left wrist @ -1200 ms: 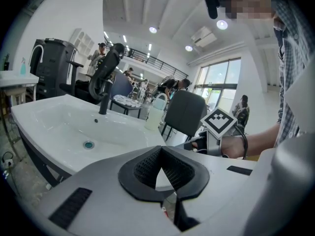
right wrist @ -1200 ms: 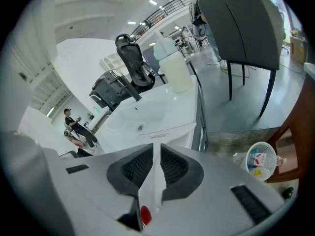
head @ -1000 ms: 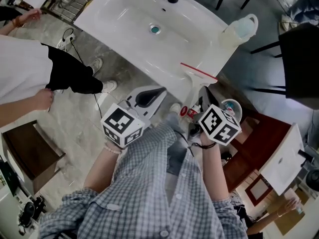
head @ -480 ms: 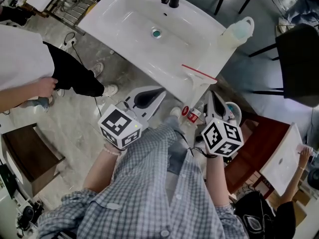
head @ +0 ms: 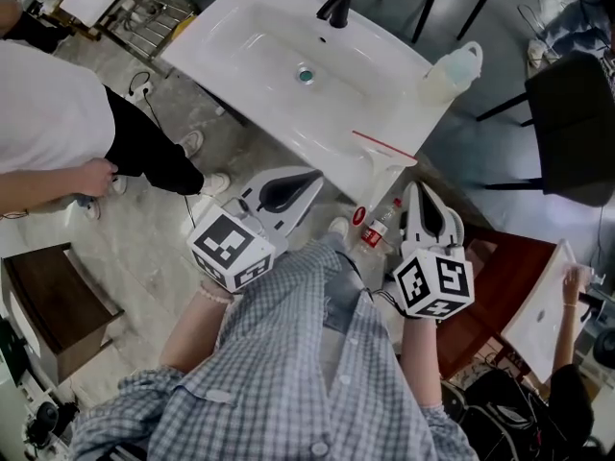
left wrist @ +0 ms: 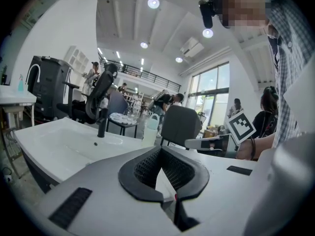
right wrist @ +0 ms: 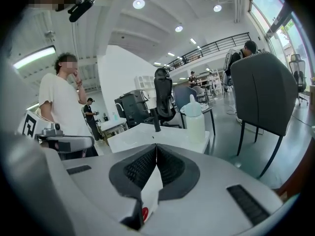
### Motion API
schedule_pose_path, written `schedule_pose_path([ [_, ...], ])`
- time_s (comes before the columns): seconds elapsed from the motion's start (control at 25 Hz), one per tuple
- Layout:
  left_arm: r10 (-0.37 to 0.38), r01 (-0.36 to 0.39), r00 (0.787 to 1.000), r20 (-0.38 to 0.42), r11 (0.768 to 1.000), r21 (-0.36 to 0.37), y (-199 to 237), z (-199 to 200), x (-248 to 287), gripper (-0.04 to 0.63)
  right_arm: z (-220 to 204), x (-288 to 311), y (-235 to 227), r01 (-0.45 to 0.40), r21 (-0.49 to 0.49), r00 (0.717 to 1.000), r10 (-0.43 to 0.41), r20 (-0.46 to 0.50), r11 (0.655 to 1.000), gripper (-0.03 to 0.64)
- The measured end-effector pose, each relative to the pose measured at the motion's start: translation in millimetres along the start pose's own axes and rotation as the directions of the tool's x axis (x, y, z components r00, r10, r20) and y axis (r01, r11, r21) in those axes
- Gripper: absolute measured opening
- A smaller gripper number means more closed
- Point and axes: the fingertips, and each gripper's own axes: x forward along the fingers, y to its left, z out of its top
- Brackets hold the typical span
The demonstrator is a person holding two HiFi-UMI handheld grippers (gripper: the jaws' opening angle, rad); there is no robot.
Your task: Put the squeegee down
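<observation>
The squeegee (head: 384, 152), a thin red blade on a white handle, lies on the front right corner of the white sink (head: 240, 60) with nothing holding it. My left gripper (head: 313, 174) hovers short of the sink's front edge, shut and empty; its tips (left wrist: 160, 149) meet. My right gripper (head: 415, 190) hangs just below the squeegee's corner, apart from it, shut on nothing, and its pads (right wrist: 162, 163) press together. In both gripper views the jaws hide the squeegee.
A translucent jug (head: 450, 69) stands on the sink's right end and a black faucet (head: 336, 6) at its back. A red-capped bottle (head: 376, 227) sits low between my grippers. A bystander (head: 58, 123) stands left; a dark chair (head: 569, 123) is to the right.
Both grippers have drawn back from the sink and risen toward the camera. The right gripper has rolled and now shows its full length. The squeegee has stayed on the sink corner.
</observation>
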Motion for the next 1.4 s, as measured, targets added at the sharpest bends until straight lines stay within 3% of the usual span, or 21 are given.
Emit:
schedule_pose_path([
  [0.76, -0.018, 0.012, 0.996, 0.083, 0.997, 0.071, -15.4, 36.8, -17.6, 0.006, 39.8, -21.6, 34.4, -0.071, -0.105, 0.993, 0.08, 0.089, 0.992, 0.009],
  [1.4, -0.027, 0.02, 0.996, 0.082, 0.997, 0.079, -20.3, 39.2, -21.4, 0.006, 37.6, -26.9, 37.0, -0.079, -0.093, 0.992, 0.087, 0.09, 0.993, 0.009],
])
